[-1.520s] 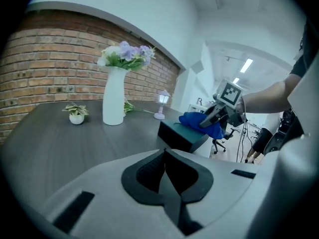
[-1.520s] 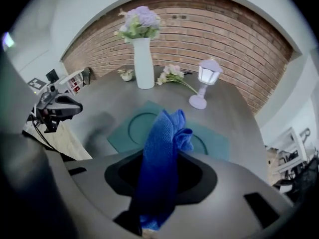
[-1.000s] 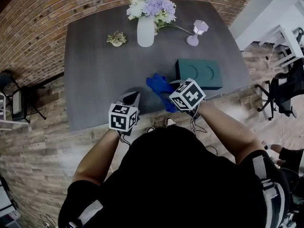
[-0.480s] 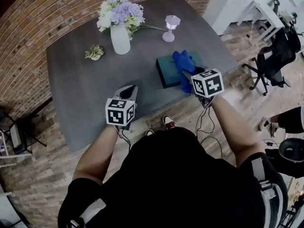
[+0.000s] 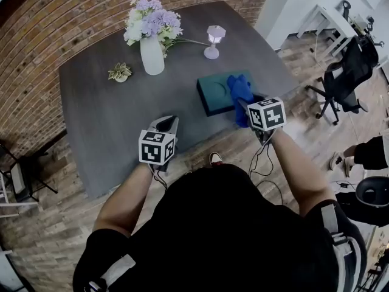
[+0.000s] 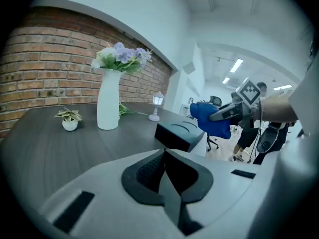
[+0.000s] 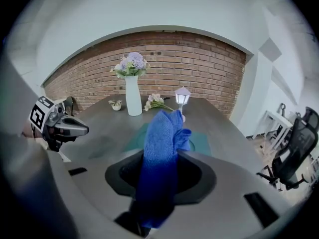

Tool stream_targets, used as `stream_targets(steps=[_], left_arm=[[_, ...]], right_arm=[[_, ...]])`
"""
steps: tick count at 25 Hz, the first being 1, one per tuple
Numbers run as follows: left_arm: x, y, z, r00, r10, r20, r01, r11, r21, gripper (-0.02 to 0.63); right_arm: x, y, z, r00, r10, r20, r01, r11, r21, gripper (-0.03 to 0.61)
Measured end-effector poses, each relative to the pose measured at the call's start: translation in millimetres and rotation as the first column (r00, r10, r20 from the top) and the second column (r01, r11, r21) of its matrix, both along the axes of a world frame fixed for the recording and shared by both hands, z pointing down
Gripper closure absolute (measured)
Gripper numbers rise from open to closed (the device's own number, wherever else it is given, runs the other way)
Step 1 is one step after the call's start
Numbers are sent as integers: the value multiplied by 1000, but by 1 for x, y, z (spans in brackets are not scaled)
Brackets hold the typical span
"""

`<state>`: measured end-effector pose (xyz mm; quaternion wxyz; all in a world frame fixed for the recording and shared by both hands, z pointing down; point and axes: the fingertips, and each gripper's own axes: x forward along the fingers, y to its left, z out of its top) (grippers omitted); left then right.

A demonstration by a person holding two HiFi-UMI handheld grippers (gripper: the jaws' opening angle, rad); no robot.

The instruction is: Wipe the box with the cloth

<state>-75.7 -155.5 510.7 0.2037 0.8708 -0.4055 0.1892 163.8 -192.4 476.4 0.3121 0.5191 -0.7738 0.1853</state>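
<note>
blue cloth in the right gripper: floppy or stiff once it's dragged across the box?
Likely floppy: the cloth droops in soft folds from the right gripper and holds no shape of its own. Probably light, since a pinch at one end carries all of it. Its nubby, towel-like surface may grab rather than slide on the box, so it could bunch up.

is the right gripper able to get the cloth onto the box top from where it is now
Probably yes: the right gripper, shut on the cloth, hangs right at the box, and nothing else sits on its top or between them.
</note>
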Motion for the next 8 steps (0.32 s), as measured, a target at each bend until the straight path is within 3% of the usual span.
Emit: stream_targets(steps=[8], left_arm=[[-21, 11, 4, 999, -32, 16, 32, 999, -1, 603]], right_arm=[[-12, 9, 10, 999, -31, -8, 31, 999, -25, 439]])
